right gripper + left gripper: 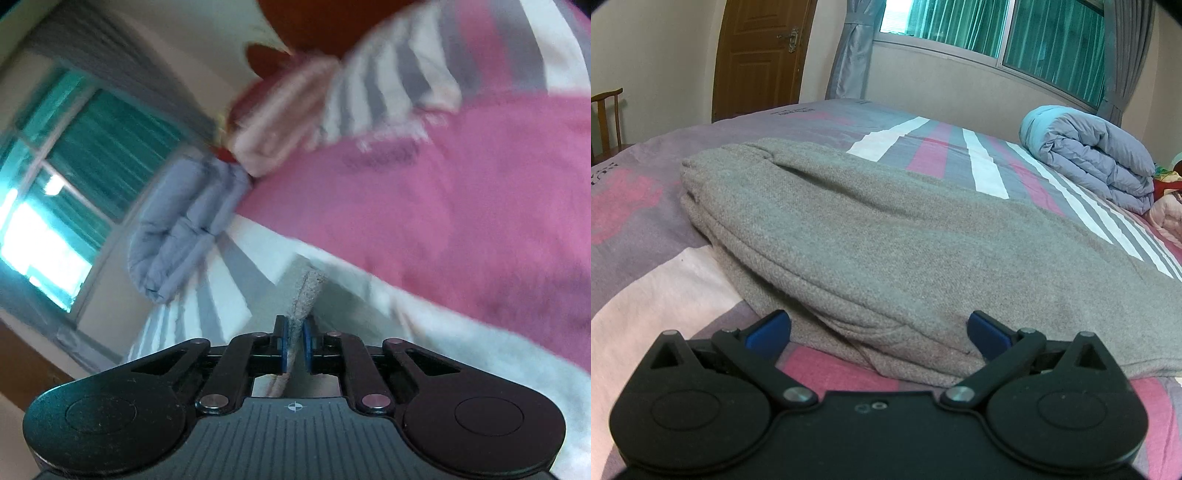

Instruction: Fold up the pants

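The pants (871, 236) lie folded lengthwise on the bed (646, 266), waistband toward the far edge near the door (757, 55). The left gripper (879, 332) sits low at the near fold, jaws wide apart — one blue pad (768, 330) on each side of the cloth, gripping nothing. The right gripper (295, 343) is tilted, jaws closed on a grey edge of the pants (304, 295). A rolled quilt (1089, 155) lies by the window.

A brown door (759, 55) stood in the beige far wall (942, 86), beside grey curtains (851, 48) and a wide window (1008, 33) with green blinds. A wooden chair (605, 118) stood left of the bed (642, 206). Daylight glared through the glass.
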Available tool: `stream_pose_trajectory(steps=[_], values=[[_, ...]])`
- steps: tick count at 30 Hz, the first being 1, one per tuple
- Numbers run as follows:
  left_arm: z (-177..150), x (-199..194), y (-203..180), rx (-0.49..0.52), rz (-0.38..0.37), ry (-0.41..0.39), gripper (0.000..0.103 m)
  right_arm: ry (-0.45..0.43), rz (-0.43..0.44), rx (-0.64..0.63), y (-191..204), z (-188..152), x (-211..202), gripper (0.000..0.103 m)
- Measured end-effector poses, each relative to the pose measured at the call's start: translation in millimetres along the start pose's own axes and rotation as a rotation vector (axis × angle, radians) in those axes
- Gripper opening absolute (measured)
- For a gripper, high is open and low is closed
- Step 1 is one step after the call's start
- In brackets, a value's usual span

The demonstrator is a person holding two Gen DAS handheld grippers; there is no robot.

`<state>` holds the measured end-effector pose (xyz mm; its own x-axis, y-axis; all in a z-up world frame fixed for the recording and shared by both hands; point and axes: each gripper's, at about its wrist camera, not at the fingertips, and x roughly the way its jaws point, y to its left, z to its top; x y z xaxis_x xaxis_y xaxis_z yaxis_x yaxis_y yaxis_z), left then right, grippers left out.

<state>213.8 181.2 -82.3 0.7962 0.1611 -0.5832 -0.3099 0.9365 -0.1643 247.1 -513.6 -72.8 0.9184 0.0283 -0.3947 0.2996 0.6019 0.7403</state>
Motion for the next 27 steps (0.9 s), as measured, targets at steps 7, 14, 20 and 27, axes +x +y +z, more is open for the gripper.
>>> stream_pose_trajectory(steps=[7,14,20,27], values=[[0,0,0,0.0,0.0,0.0,0.097,0.105,-0.064,0.174,-38,-6,21,0.009],[0,-1,0,0.001,0.0,-0.002,0.097,0.094,-0.077,0.209,-41,-11,-2,0.015],[0,-1,0,0.0,-0.001,-0.002,0.097,0.125,-0.07,0.277,-38,-10,17,0.055],[1,0,0,0.002,-0.002,0.0,0.097,0.07,-0.042,0.023,8,6,16,0.009]])
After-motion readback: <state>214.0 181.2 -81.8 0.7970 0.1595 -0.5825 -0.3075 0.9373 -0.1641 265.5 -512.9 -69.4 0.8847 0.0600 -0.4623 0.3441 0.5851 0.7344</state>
